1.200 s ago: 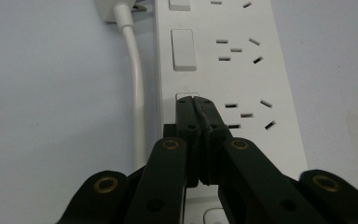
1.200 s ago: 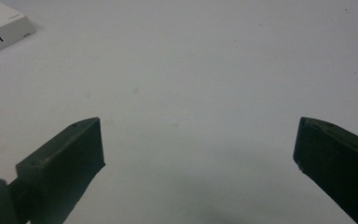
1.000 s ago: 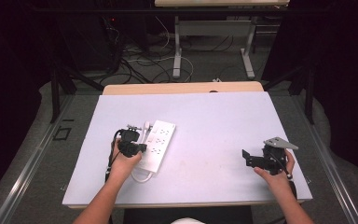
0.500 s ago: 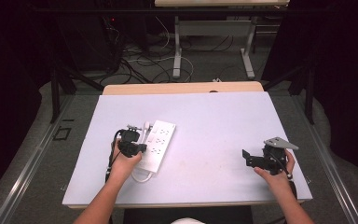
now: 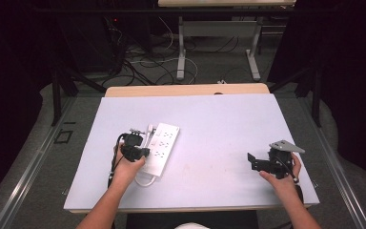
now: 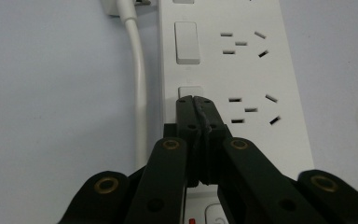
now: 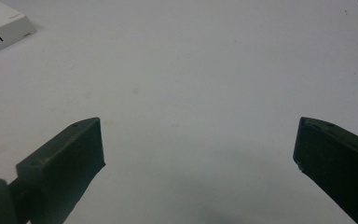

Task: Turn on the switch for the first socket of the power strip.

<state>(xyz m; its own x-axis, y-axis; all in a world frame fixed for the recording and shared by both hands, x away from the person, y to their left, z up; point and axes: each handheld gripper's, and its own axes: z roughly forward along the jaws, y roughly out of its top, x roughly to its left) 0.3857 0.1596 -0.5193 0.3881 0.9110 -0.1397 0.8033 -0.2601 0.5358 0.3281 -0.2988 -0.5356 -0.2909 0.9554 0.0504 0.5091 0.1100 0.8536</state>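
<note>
- Power strip (image 5: 160, 148) served as my landmark: it lay white and flat on the pale table (image 5: 219, 124), left of the table's middle, long axis running away from me and leaning a little to the right.
- Just left of the strip, its white cord (image 6: 137, 79) ran alongside the casing, with a loop curling out at the strip's near end.
- Over the strip's near half, my left gripper (image 5: 134, 148) sat in my left hand (image 5: 126, 167); its jaws were pressed flat together with nothing between them, and the tips rested at the lower edge of a white rocker switch (image 6: 190, 91) on the strip's left side, beside a set of sockets.
- Well to the right of the strip, my right gripper (image 5: 255, 162) hovered over bare table in my right hand (image 5: 279, 176), jaws spread wide and empty, pointing back toward the strip.
</note>
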